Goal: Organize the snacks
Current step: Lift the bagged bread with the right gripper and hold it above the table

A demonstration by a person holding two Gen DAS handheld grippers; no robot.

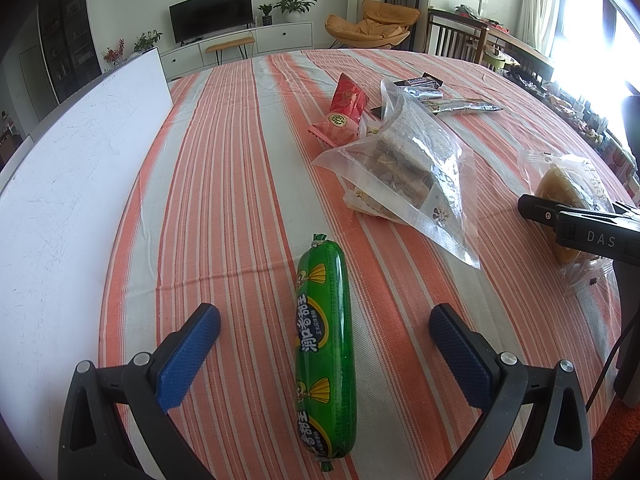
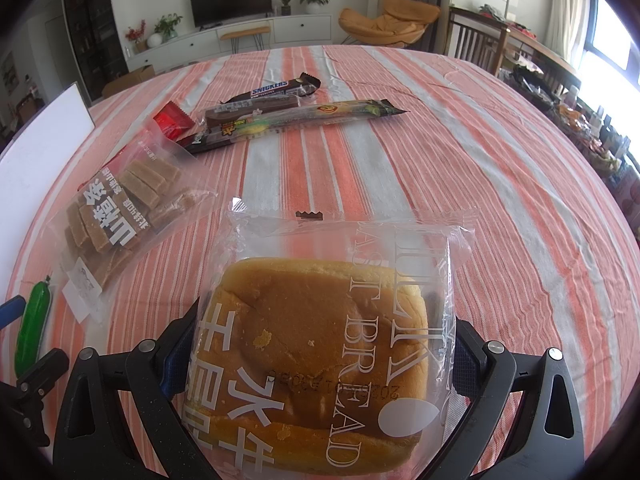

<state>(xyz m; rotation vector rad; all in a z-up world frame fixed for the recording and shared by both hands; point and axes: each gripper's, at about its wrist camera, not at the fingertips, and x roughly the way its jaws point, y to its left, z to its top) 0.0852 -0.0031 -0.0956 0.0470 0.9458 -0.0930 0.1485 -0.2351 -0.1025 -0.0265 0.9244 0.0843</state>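
A green sausage (image 1: 326,344) lies lengthwise on the striped tablecloth (image 1: 224,208). It rests between the blue fingers of my left gripper (image 1: 324,320), which is open and apart from it on both sides. A bagged loaf of bread (image 2: 320,340) fills the space between the fingers of my right gripper (image 2: 322,344). Those fingers stand wide, with the pads at the bag's sides. From the left wrist view, the bread (image 1: 560,184) rests on the table under the right gripper (image 1: 576,232). The sausage (image 2: 34,320) also shows at the far left of the right wrist view.
A clear bag of brown bars (image 1: 412,168) lies mid-table, with a red packet (image 1: 344,104) behind it. A Snickers bar (image 2: 272,90) and a long stick snack (image 2: 300,120) lie farther back. A white board (image 1: 72,184) lines the table's left side.
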